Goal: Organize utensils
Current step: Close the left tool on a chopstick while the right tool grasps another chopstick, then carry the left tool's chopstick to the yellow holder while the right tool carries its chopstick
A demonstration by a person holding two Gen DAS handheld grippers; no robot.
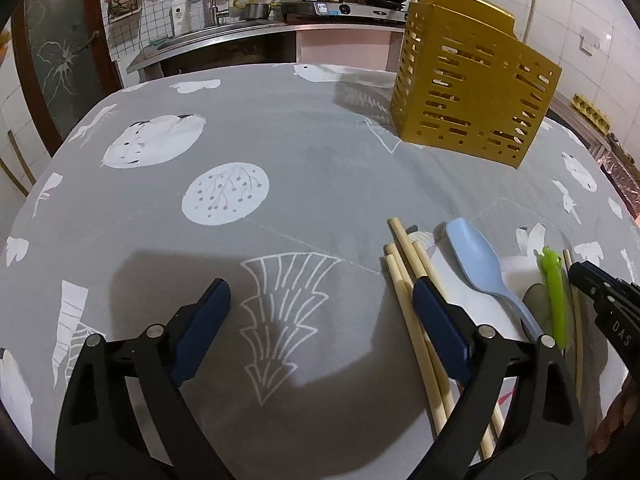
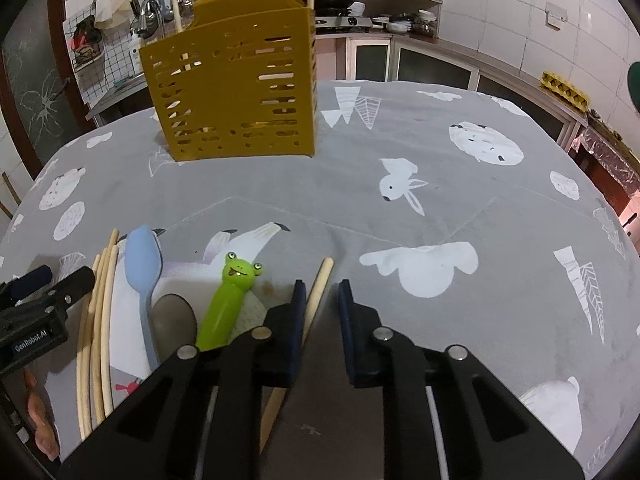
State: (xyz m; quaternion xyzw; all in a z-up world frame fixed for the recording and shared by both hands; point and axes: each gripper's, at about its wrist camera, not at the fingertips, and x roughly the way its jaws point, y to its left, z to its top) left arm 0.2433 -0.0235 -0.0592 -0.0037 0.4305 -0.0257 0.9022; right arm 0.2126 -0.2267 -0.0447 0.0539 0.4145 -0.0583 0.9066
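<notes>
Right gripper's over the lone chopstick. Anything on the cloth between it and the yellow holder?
Nothing visible. The right gripper is open over the lone chopstick, and only bare tablecloth lies between it and the yellow holder. The frog utensil lies off to the left.

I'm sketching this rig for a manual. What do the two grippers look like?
Both the left gripper and the right gripper have black angular plastic frames with triangular cutouts, silver round pivot pins and dark blue finger pads. White lettering marks their sides. No cables show.
</notes>
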